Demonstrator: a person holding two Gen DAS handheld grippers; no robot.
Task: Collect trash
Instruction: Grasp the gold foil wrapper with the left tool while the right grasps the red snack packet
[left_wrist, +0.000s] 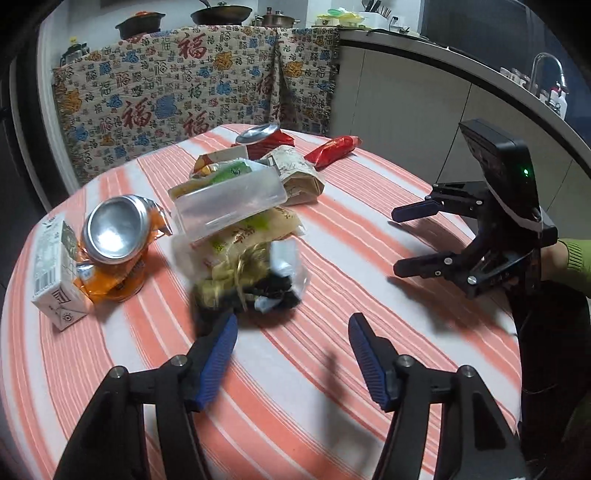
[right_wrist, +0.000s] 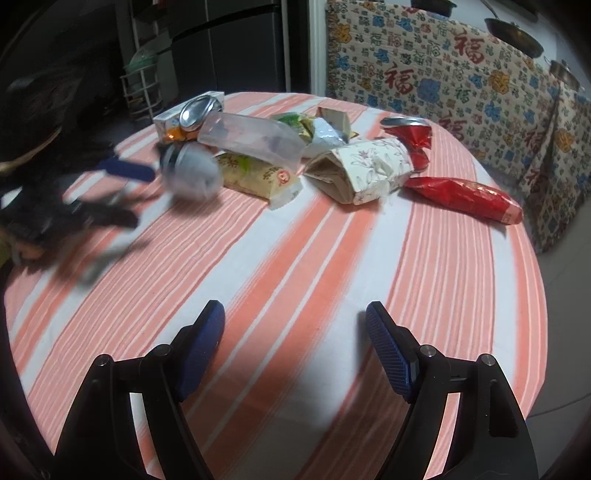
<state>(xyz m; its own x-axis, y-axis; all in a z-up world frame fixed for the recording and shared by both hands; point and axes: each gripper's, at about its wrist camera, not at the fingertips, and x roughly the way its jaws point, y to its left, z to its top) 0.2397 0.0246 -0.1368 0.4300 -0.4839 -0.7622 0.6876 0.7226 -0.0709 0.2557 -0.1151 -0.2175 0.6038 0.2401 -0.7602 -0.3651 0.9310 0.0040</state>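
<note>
where it lies blurred, the clear bag (left_wrist: 255, 273) holds dark scraps.

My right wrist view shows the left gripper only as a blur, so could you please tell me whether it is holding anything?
Observer: No. In the left wrist view the left gripper has its fingers apart, with only the striped tablecloth between them.
Operator: Thank you. What lies nearest to it?
Observer: A crumpled clear bag of dark scraps, just ahead of the finger on the picture's left. Blur hides whether they touch.
Operator: And the silver can end I see, what is the rest of it like?
Observer: It is an orange can, badly crushed, resting against a white carton.
</note>
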